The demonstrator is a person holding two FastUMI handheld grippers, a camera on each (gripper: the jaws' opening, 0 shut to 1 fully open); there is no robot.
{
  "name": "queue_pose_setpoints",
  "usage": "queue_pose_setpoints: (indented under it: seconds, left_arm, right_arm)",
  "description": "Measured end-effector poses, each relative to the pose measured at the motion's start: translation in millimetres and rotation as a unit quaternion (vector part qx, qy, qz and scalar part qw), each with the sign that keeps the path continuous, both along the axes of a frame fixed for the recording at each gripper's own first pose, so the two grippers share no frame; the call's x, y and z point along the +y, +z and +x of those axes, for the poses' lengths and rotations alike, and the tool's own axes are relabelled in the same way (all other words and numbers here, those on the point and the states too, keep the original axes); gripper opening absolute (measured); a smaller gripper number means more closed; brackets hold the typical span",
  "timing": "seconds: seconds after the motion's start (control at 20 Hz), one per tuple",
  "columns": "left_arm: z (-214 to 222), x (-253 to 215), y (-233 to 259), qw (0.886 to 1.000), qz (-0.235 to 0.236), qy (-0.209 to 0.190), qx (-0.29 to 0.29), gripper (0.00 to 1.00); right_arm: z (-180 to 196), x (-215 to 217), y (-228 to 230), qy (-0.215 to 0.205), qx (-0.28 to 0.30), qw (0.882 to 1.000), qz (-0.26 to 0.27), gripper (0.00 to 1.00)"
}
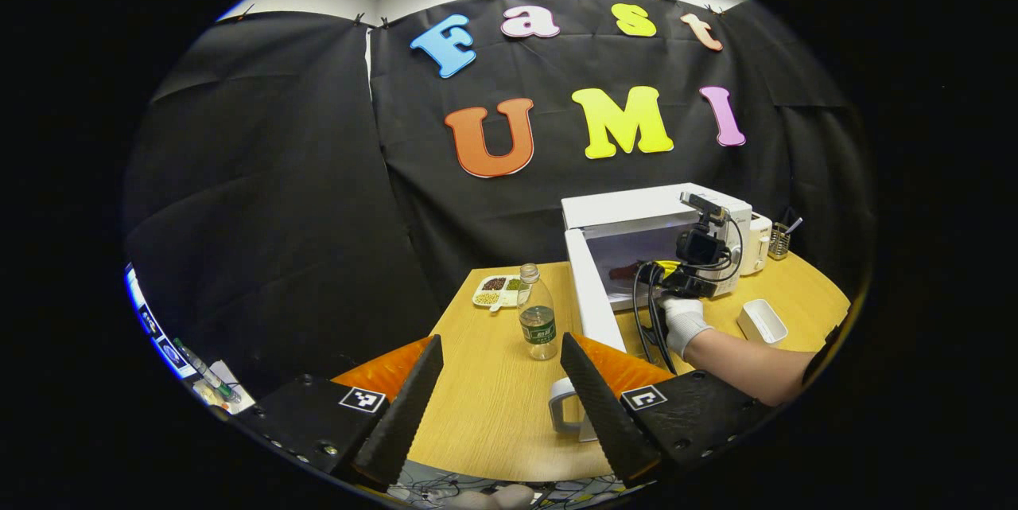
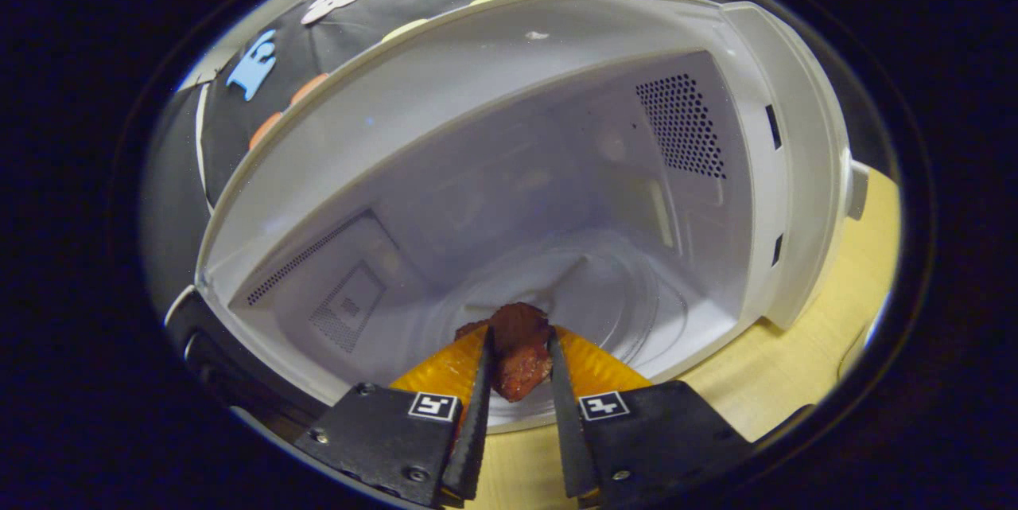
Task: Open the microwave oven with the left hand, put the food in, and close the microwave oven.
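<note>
The white microwave (image 1: pixel 636 210) stands at the back right of the wooden table, its door (image 1: pixel 592 291) swung open toward me. In the left gripper view my left gripper (image 1: pixel 501 343) hangs open over the table's near side, nothing between its fingers. A gloved hand (image 1: pixel 682 323) holds my right gripper (image 1: pixel 700 255) at the oven's mouth, with the dark red food (image 1: pixel 628 270) just inside. In the right gripper view my right gripper (image 2: pixel 518 339) is shut on that reddish-brown food chunk (image 2: pixel 518 359), held over the front of the glass turntable (image 2: pixel 604 295) inside the microwave cavity (image 2: pixel 557 176).
A clear plastic bottle (image 1: pixel 538 311) stands mid-table, left of the open door. Behind it lies a divided tray of beans (image 1: pixel 497 290). A white cup (image 1: pixel 563 408) sits close to my left gripper's right finger. A small white dish (image 1: pixel 762 321) and a utensil holder (image 1: pixel 779 239) are at the right.
</note>
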State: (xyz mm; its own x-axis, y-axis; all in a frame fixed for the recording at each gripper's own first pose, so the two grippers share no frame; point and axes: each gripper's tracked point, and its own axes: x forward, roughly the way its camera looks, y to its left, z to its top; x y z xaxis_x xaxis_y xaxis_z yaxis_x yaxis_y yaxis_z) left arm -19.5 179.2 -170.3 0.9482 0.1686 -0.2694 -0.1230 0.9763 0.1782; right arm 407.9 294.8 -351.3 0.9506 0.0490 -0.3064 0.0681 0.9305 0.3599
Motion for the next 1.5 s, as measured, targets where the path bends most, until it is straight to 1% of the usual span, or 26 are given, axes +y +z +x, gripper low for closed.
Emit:
queue_pose_setpoints:
  seconds: [0.05,0.1,0.15,0.2,0.25,0.35,0.4,0.45,0.6,0.7,0.75,0.8,0.85,0.9,0.95,1.0,1.05,1.1,1.15,1.2,1.25,1.3,1.35,1.4,1.45,1.5]
  left_arm:
    - [1.7,-0.4,0.2,1.000,0.001,0.000,0.001,0.92]
    - [2.1,-1.9,-1.4,1.000,0.002,-0.001,0.002,0.92]
    - [2.8,-3.0,-0.7,1.000,0.004,-0.002,0.001,0.92]
    - [4.5,-4.0,-0.6,1.000,0.007,-0.004,-0.001,0.92]
    - [6.9,-5.6,-0.6,1.000,0.011,-0.006,-0.002,0.92]
    - [9.5,-6.6,0.9,1.000,0.011,-0.006,-0.004,0.92]
    - [10.4,-8.3,3.1,1.000,0.007,-0.007,-0.006,0.92]
    - [11.7,-10.3,5.6,1.000,0.003,-0.009,-0.010,0.92]
    - [16.1,-12.2,18.7,1.000,-0.003,-0.015,-0.025,0.92]
    - [18.1,-13.2,29.0,0.999,-0.007,-0.019,-0.037,0.92]
    - [19.1,-13.3,33.7,0.999,-0.007,-0.021,-0.043,0.92]
    - [19.4,-13.9,39.1,0.998,-0.008,-0.024,-0.052,0.92]
    - [18.9,-13.1,43.5,0.998,-0.008,-0.026,-0.058,0.92]
    - [20.6,-11.5,47.4,0.997,-0.007,-0.028,-0.067,0.92]
    - [20.5,-9.3,48.2,0.997,-0.006,-0.027,-0.071,0.92]
    - [22.3,-5.2,45.7,0.997,-0.006,-0.025,-0.071,0.92]
    - [24.5,-2.1,44.2,0.997,-0.008,-0.024,-0.072,0.92]
    - [26.4,1.9,42.2,0.997,-0.008,-0.021,-0.073,0.92]
    - [26.4,7.6,38.2,0.997,-0.003,-0.015,-0.069,0.92]
    - [24.7,15.1,32.6,0.998,0.001,-0.008,-0.066,0.86]
    - [24.5,17.0,29.6,0.998,0.001,-0.008,-0.067,0.92]
    - [26.7,12.9,28.1,0.998,-0.002,-0.012,-0.069,0.92]
    - [27.8,15.6,25.5,0.997,-0.002,-0.011,-0.070,0.88]
    - [28.0,14.9,21.4,0.997,-0.008,-0.015,-0.069,0.87]
    - [29.5,12.5,16.1,0.998,-0.015,-0.019,-0.066,0.81]
    - [29.3,9.5,11.4,0.997,-0.023,-0.029,-0.064,0.87]
  right_arm:
    - [-2.0,-5.4,-3.2,-0.004,0.007,1.000,-0.013,0.42]
    - [-3.4,-8.8,-2.2,-0.005,0.007,1.000,-0.022,0.49]
    - [-4.7,-11.4,0.8,-0.004,0.001,1.000,-0.030,0.67]
    - [-6.8,-13.2,4.8,-0.001,-0.003,0.999,-0.034,0.63]
    - [-11.1,-15.8,7.8,0.002,-0.005,0.999,-0.043,0.77]
    - [-23.7,-16.5,14.7,0.015,0.000,0.998,-0.054,0.79]
    - [-32.7,-14.6,19.9,0.028,0.002,0.998,-0.057,0.72]
    - [-44.4,-13.4,29.5,0.041,0.000,0.997,-0.061,0.80]
    - [-84.9,-18.8,69.3,0.074,-0.012,0.993,-0.087,0.80]
    - [-115.3,-31.7,99.9,0.089,-0.022,0.990,-0.105,0.89]
    - [-130.6,-40.5,114.4,0.094,-0.025,0.988,-0.118,0.83]
    - [-146.9,-52.5,130.4,0.097,-0.029,0.986,-0.133,0.91]
    - [-162.7,-66.9,146.1,0.093,-0.030,0.984,-0.147,0.95]
    - [-178.7,-78.6,163.9,0.097,-0.036,0.982,-0.159,0.91]
    - [-193.6,-94.8,180.0,0.090,-0.040,0.980,-0.174,0.99]
    - [-208.1,-112.3,194.9,0.083,-0.045,0.978,-0.185,0.99]
    - [-222.9,-127.5,207.8,0.079,-0.050,0.977,-0.192,0.91]
    - [-235.0,-143.6,219.6,0.076,-0.052,0.976,-0.197,0.90]
    - [-244.4,-161.7,230.2,0.067,-0.051,0.976,-0.201,0.99]
    - [-254.4,-180.0,240.0,0.058,-0.050,0.975,-0.208,0.98]
    - [-267.3,-203.8,245.9,0.045,-0.051,0.975,-0.214,0.99]
    - [-279.5,-221.9,257.1,0.028,-0.055,0.974,-0.217,0.99]
    - [-289.7,-233.5,271.8,0.009,-0.058,0.974,-0.218,0.99]
    - [-304.5,-251.3,273.5,-0.004,-0.059,0.975,-0.214,0.99]
    - [-316.3,-259.3,278.3,-0.015,-0.061,0.976,-0.209,0.99]
    - [-325.8,-263.6,280.7,-0.021,-0.061,0.976,-0.206,0.91]
